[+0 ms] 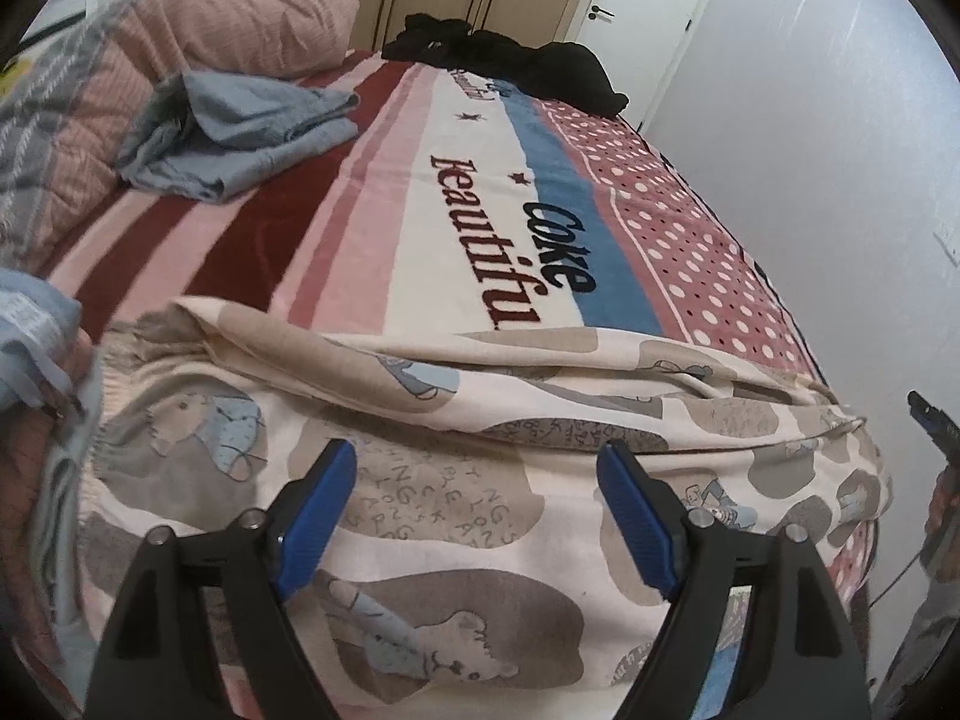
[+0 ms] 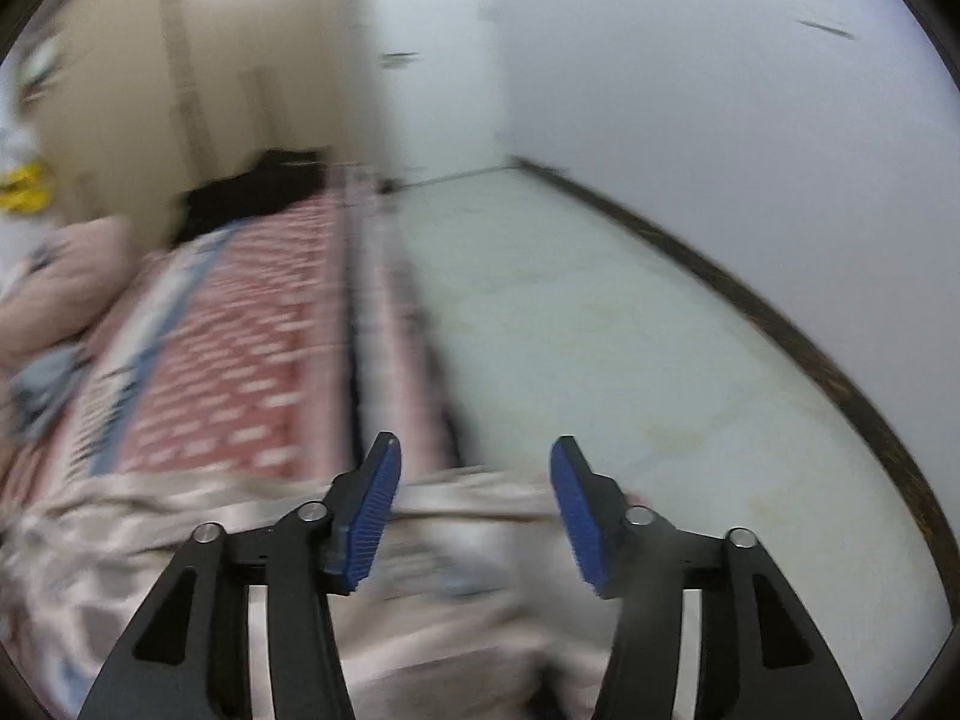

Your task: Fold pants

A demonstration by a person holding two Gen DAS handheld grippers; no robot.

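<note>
Cream pants [image 1: 456, 480] printed with beige bear patches lie across the near end of the bed, folded over lengthwise, waistband at the left. My left gripper [image 1: 477, 456] is open and empty just above the pants' middle. My right gripper [image 2: 474, 450] is open and empty above the pants' right end [image 2: 180, 540] at the bed's edge; that view is motion-blurred. The right gripper also shows at the right edge of the left wrist view [image 1: 927, 414].
The bed has a striped blanket [image 1: 480, 192] with lettering. A folded blue-grey garment [image 1: 240, 126] and a pink quilt [image 1: 198, 24] lie at the far left, a black garment [image 1: 510, 60] at the far end. Pale floor [image 2: 600, 330] and a white wall lie to the right.
</note>
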